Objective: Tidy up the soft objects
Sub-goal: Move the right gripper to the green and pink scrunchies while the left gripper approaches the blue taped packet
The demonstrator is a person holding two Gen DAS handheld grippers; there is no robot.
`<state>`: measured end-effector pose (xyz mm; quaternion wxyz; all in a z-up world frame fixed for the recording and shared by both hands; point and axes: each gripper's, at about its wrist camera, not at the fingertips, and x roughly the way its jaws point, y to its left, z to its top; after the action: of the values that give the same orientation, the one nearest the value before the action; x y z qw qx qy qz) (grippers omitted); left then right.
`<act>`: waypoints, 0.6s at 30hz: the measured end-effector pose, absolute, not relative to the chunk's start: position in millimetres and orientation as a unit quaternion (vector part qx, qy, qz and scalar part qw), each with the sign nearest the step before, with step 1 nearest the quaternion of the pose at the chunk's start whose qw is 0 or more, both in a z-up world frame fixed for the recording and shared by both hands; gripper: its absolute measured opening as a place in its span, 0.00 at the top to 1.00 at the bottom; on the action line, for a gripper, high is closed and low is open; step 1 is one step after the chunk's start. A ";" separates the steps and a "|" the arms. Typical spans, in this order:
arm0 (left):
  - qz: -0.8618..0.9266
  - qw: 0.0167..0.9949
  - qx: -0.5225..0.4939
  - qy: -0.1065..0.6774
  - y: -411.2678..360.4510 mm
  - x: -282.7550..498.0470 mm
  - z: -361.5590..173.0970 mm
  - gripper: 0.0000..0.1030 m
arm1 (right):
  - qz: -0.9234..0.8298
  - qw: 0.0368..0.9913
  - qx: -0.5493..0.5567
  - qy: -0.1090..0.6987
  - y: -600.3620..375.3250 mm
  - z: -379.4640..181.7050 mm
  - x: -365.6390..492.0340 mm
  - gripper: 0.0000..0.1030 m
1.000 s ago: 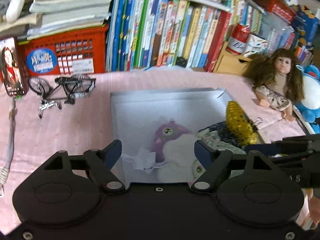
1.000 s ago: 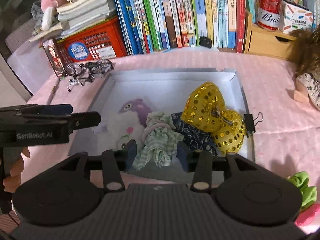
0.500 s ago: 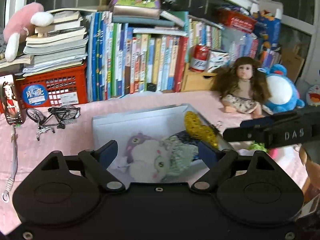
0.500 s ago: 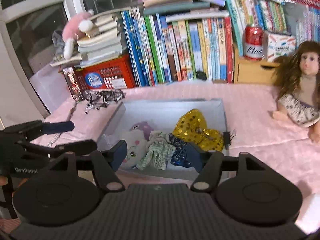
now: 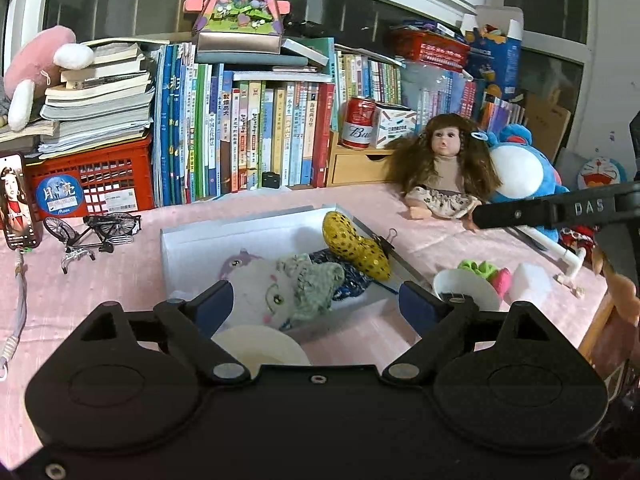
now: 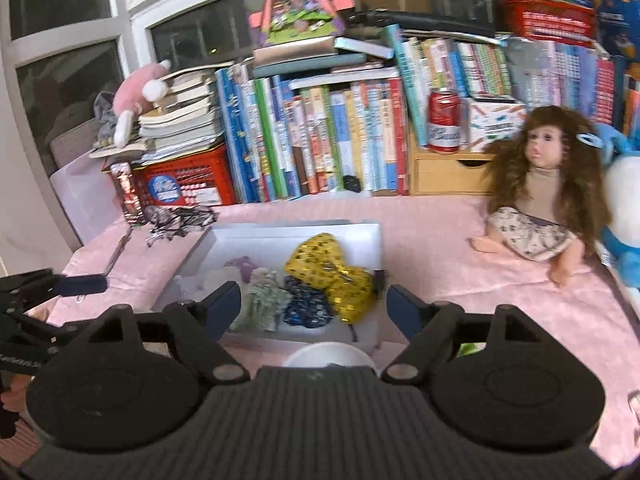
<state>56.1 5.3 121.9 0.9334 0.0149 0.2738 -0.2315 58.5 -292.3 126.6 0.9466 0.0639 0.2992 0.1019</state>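
A shallow white box (image 5: pixel 176 240) on the pink cloth holds a white and purple plush (image 5: pixel 256 284), a green frilly cloth (image 5: pixel 312 280), a dark blue cloth (image 5: pixel 352 276) and a gold sequin heart (image 5: pixel 352 244). The box (image 6: pixel 372 240) and heart (image 6: pixel 324 264) also show in the right wrist view. My left gripper (image 5: pixel 316 304) is open and empty, above the box's near edge. My right gripper (image 6: pixel 314 302) is open and empty, also near the box's front. A long-haired doll (image 5: pixel 440 168) sits at the right, and a green and pink soft toy (image 5: pixel 486 272) lies right of the box.
Books and a red crate (image 5: pixel 92 184) line the back. A model bicycle (image 5: pixel 92 232) and a phone (image 5: pixel 18 200) are at the left. A blue plush (image 5: pixel 520 168), a white foam block (image 5: pixel 530 284) and two white bowls (image 5: pixel 468 288) are nearby.
Both grippers have pulled back and risen away from the box, so it looks smaller. Both stay open. The things in the box have not moved.
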 end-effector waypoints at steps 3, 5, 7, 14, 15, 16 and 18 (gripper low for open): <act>-0.234 0.934 0.015 0.271 3.2 46.3 117.2 0.13 | 0.083 0.950 0.074 0.292 -306.3 121.7 50.5 0.14; -0.236 0.933 0.014 0.271 2.1 39.4 112.8 0.13 | 0.073 0.950 0.083 0.293 -314.7 116.0 47.7 0.14; -0.239 0.932 0.014 0.272 0.2 33.9 108.1 0.13 | 0.061 0.949 0.088 0.298 -322.3 109.0 45.8 0.14; -0.244 0.928 0.013 0.281 -5.9 19.0 92.5 0.13 | 0.019 0.944 0.107 0.311 -349.2 86.9 41.7 0.14; -0.245 0.928 0.013 0.282 -6.5 17.7 91.0 0.13 | 0.015 0.944 0.109 0.312 -351.1 84.3 40.9 0.14; -0.244 0.928 0.013 0.282 -7.2 15.8 88.8 0.13 | 0.010 0.943 0.111 0.315 -354.0 81.4 40.6 0.14; -0.240 0.928 0.016 0.283 -8.7 12.5 84.2 0.13 | 0.001 0.940 0.117 0.321 -359.7 75.1 41.4 0.14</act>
<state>12.5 -8.7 84.2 0.9283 0.0157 0.2834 -0.2403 41.4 -359.7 75.1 0.9399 0.1171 0.3207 0.0010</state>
